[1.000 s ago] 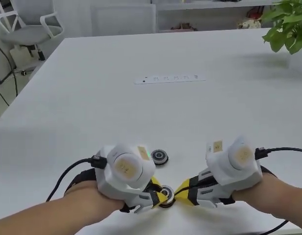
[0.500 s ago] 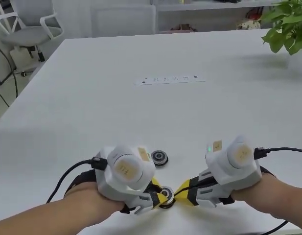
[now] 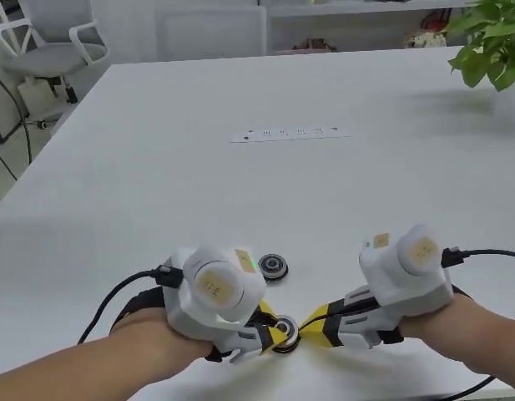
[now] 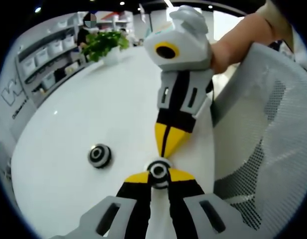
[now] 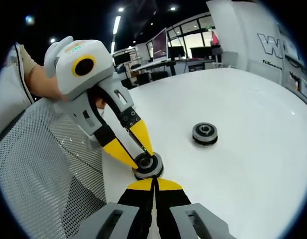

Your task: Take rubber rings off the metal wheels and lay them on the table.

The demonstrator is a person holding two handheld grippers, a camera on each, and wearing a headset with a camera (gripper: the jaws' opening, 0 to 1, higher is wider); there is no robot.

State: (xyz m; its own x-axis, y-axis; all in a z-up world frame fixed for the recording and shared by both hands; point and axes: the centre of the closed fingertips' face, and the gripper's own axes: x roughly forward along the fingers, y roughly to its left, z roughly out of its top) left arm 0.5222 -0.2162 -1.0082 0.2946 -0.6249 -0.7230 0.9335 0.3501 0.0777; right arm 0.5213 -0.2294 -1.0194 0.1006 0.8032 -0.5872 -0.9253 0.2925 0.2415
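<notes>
A small metal wheel (image 5: 147, 166) with a dark ring sits on the white worktop (image 3: 240, 192). It is pinched between the yellow fingers (image 4: 137, 178) of the left gripper (image 4: 158, 175). The right gripper (image 5: 154, 184) has its fingers pressed together, and their tips touch the wheel's edge. A second wheel (image 5: 204, 133) lies past the fingertips, apart from both grippers.

Wheel (image 3: 285, 325) half behind L fingers (image 3: 272, 333)
</notes>
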